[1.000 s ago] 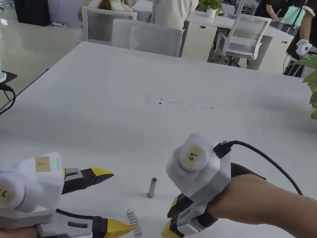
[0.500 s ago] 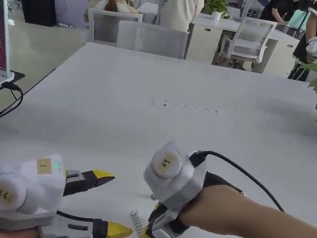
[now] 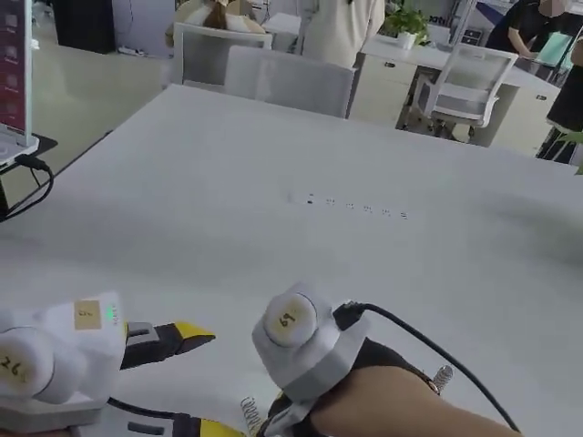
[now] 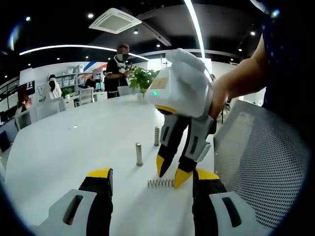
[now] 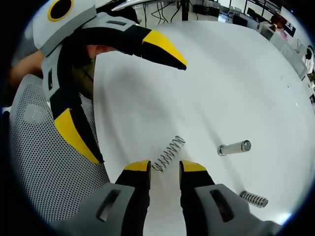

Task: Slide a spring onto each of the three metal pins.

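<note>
Straddling the near end of a small coiled steel spring (image 5: 168, 153), the yellow-tipped jaws of the right gripper (image 5: 165, 166) stood a little apart, wider than the coil, and clamped nothing. The spring lay flat on the white tabletop (image 3: 228, 155), close to its near edge. The left gripper (image 4: 152, 174) faced it from the other side, its jaws spread wide and empty, with the spring lying just beyond and between its two tips without touching them. In the left gripper view, a short silver cylindrical metal pin (image 4: 139, 154) stood upright on the table just past the spring, bare, with no coil around it. A second steel spring (image 4: 156, 136) sat a little beyond the pin, apart from it and beside the right gripper's white body. A grey mesh chair (image 4: 256, 162) showed at the table's near edge.
</note>
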Tool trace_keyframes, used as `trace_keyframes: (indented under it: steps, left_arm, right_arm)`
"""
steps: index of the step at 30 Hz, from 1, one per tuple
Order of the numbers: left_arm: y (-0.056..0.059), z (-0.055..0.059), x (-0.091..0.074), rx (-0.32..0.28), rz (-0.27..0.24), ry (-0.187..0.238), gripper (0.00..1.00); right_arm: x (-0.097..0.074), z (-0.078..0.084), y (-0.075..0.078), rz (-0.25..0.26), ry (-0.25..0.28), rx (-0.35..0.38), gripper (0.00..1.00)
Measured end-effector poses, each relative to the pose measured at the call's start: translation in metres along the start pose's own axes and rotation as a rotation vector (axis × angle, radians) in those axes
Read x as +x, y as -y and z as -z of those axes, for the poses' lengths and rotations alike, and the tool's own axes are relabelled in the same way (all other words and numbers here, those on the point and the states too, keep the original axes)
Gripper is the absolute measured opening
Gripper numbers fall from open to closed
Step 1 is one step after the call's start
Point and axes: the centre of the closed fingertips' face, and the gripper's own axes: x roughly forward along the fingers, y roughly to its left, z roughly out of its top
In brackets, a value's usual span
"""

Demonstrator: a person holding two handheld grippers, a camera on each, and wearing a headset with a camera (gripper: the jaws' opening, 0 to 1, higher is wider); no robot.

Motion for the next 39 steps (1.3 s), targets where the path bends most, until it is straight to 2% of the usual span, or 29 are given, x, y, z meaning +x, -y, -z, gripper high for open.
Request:
trace_keyframes:
  steps: [5, 7, 13, 23, 39]
  left_arm:
    - [0.001, 0.000, 0.000, -0.002, 0.004, 0.001, 0.61]
    - [0.001, 0.000, 0.000, -0.001, 0.004, 0.000, 0.61]
    - [0.001, 0.000, 0.001, -0.001, 0.003, 0.001, 0.60]
    - [0.003, 0.001, 0.002, -0.004, 0.011, 0.001, 0.59]
    - [0.008, 0.015, 0.007, -0.016, 0.042, -0.037, 0.53]
  right_arm:
    - [0.000, 0.003, 0.003, 0.011, -0.005, -0.004, 0.18]
    - [-0.001, 0.006, 0.007, 0.032, -0.023, -0.044, 0.17]
    - [-0.003, 0.013, 0.012, 0.059, -0.050, -0.097, 0.12]
    - [-0.004, 0.012, 0.014, 0.056, -0.050, -0.115, 0.09]
    - [-0.014, 0.017, 0.005, 0.007, -0.016, -0.169, 0.08]
